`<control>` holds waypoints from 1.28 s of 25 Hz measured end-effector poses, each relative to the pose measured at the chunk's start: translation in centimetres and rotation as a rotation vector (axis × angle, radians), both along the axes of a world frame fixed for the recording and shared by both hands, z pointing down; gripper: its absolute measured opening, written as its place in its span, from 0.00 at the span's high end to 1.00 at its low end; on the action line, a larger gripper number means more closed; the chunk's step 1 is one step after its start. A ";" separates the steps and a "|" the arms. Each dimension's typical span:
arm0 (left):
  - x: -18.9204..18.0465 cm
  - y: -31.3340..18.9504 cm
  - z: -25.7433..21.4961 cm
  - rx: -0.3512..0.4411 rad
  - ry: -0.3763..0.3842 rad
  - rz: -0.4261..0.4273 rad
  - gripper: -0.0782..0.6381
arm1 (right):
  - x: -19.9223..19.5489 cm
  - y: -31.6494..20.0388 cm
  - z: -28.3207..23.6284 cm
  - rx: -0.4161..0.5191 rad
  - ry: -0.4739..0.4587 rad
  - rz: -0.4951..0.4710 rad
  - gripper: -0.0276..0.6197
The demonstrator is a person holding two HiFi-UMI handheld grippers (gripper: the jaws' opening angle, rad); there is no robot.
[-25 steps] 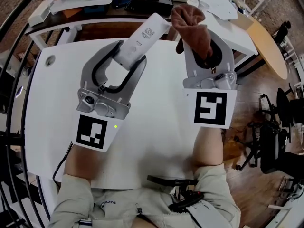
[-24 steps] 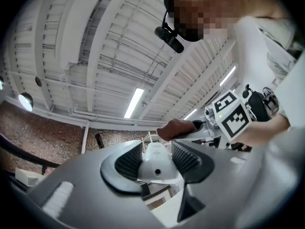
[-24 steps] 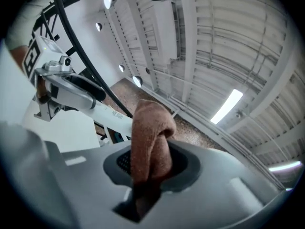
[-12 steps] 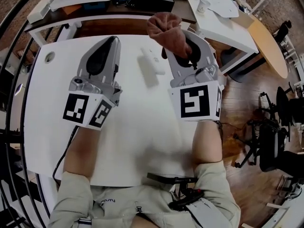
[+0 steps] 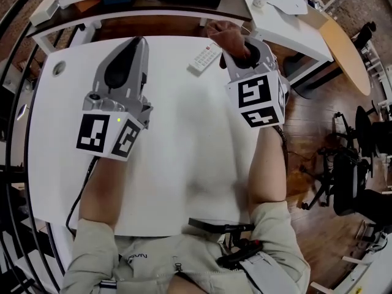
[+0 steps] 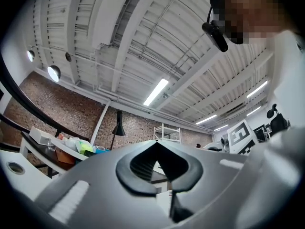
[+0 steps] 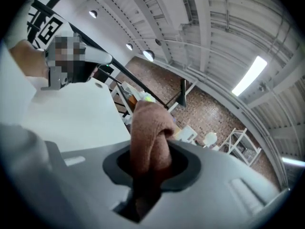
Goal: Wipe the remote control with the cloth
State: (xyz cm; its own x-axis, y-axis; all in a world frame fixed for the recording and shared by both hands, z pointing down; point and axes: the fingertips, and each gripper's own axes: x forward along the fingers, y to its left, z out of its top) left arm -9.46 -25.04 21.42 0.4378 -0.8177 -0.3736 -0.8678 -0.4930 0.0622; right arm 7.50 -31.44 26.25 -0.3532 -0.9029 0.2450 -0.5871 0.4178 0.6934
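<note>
Noting left gripper (image 5: 138, 43): shut, empty, tips pointing far, over the table (image 5: 184, 146). Remote (image 5: 204, 57) lies flat at the far middle of the table, long axis running near-left to far-right, and is nearer the right gripper (image 5: 240, 52). Right gripper is clamped on the cloth (image 5: 229, 37), which bulges out just right of the remote's far end. Cloth-to-remote contact: cannot tell, since the wad hides the jaw tips and that corner.

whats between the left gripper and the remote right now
Nothing: in the head view only bare white table lies between the shut left gripper and the remote. The cloth, in the right gripper, is on the remote's other side.
</note>
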 end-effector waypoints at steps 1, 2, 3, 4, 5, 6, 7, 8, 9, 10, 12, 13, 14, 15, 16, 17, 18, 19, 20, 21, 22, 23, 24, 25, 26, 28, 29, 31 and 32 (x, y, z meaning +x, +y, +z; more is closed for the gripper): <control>0.0 -0.1 0.1 -0.003 -0.001 -0.005 0.88 | 0.3 -0.3 0.4 -0.013 -0.003 0.012 0.82; -0.1 -0.2 0.2 -0.005 -0.003 -0.008 0.88 | 0.7 -0.6 0.8 -0.026 -0.006 0.025 0.82; -0.1 -0.3 0.3 -0.005 -0.006 -0.011 0.88 | 1.0 -0.9 1.1 -0.038 -0.009 0.037 0.82; 0.0 -0.4 0.4 -0.006 -0.011 -0.013 0.88 | 1.3 -1.1 1.4 -0.049 -0.011 0.049 0.82; 0.0 -0.4 0.4 -0.007 -0.016 -0.014 0.88 | 1.6 -1.3 1.6 -0.058 -0.014 0.060 0.82; 0.1 -0.4 0.5 -0.007 -0.021 -0.015 0.88 | 1.9 -1.5 1.8 -0.066 -0.018 0.069 0.82; 0.2 -0.4 0.5 -0.008 -0.026 -0.015 0.88 | 2.1 -1.6 2.0 -0.074 -0.021 0.075 0.82; 0.3 -0.4 0.6 -0.008 -0.032 -0.015 0.88 | 2.2 -1.7 2.2 -0.081 -0.025 0.079 0.82; 0.5 -0.4 0.7 -0.008 -0.038 -0.014 0.88 | 2.3 -1.7 2.4 -0.087 -0.027 0.081 0.82; 0.6 -0.4 0.7 -0.009 -0.044 -0.014 0.88 | 2.4 -1.8 2.6 -0.093 -0.028 0.083 0.82; 0.8 -0.4 0.9 -0.014 -0.057 -0.014 0.88 | 2.5 -2.0 3.0 -0.109 -0.030 0.085 0.82; 0.9 -0.5 1.0 -0.018 -0.064 -0.014 0.88 | 2.7 -2.1 3.3 -0.120 -0.033 0.089 0.82; 1.0 -0.6 1.2 -0.023 -0.069 -0.014 0.88 | 2.8 -2.3 3.8 -0.138 -0.038 0.094 0.82; 1.1 -0.7 1.3 -0.027 -0.074 -0.015 0.88 | 3.0 -2.5 4.3 -0.162 -0.044 0.099 0.81; 1.1 -0.8 1.4 -0.030 -0.078 -0.015 0.88 | 3.2 -2.6 5.1 -0.193 -0.050 0.105 0.81; 1.2 -0.8 1.4 -0.034 -0.082 -0.015 0.88 | 3.5 -2.8 5.9 -0.227 -0.055 0.112 0.81; 1.2 -0.9 1.5 -0.037 -0.085 -0.015 0.88 | 3.7 -2.9 6.8 -0.260 -0.059 0.120 0.81; 1.3 -0.9 1.6 -0.039 -0.088 -0.015 0.88 | 3.9 -3.1 7.7 -0.292 -0.063 0.128 0.80; 1.3 -0.9 1.7 -0.041 -0.090 -0.015 0.88 | 4.1 -3.3 8.5 -0.320 -0.066 0.137 0.80; 1.4 -0.9 1.8 -0.043 -0.093 -0.014 0.88 | 4.3 -3.4 9.3 -0.346 -0.067 0.145 0.80; 1.4 -1.0 1.8 -0.044 -0.095 -0.014 0.88 | 4.5 -3.5 10.1 -0.369 -0.064 0.153 0.80; 1.5 -1.0 1.9 -0.046 -0.098 -0.014 0.88 | 4.7 -3.6 10.9 -0.393 -0.057 0.161 0.80; 1.5 -1.0 2.0 -0.048 -0.101 -0.014 0.88 | 4.9 -3.6 11.6 -0.415 -0.046 0.167 0.79; 1.6 -1.0 2.1 -0.050 -0.104 -0.014 0.88 | 5.0 -3.6 12.3 -0.436 -0.037 0.171 0.79; 1.6 -1.0 2.1 -0.050 -0.107 -0.014 0.88 | 5.1 -3.5 12.9 -0.455 -0.030 0.174 0.78; 1.6 -1.0 2.1 -0.049 -0.109 -0.015 0.88 | 5.1 -3.5 13.7 -0.486 -0.026 0.174 0.76; 1.6 -1.0 2.1 -0.049 -0.110 -0.015 0.88 | 5.0 -3.5 14.0 -0.498 -0.028 0.172 0.75; 1.7 -1.1 2.1 -0.050 -0.111 -0.015 0.88 | 5.1 -3.5 14.3 -0.509 -0.037 0.174 0.71; 1.7 -1.1 2.2 -0.052 -0.112 -0.016 0.87 | 5.3 -3.6 14.3 -0.510 -0.042 0.177 0.70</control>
State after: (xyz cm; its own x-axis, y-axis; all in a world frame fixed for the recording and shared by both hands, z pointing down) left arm -7.79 -26.11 23.58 0.4613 -0.8418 -0.2803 -0.8785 -0.4777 -0.0109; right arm 12.77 -35.08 40.57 -0.2250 -0.7199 0.6565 -0.7020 0.5871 0.4031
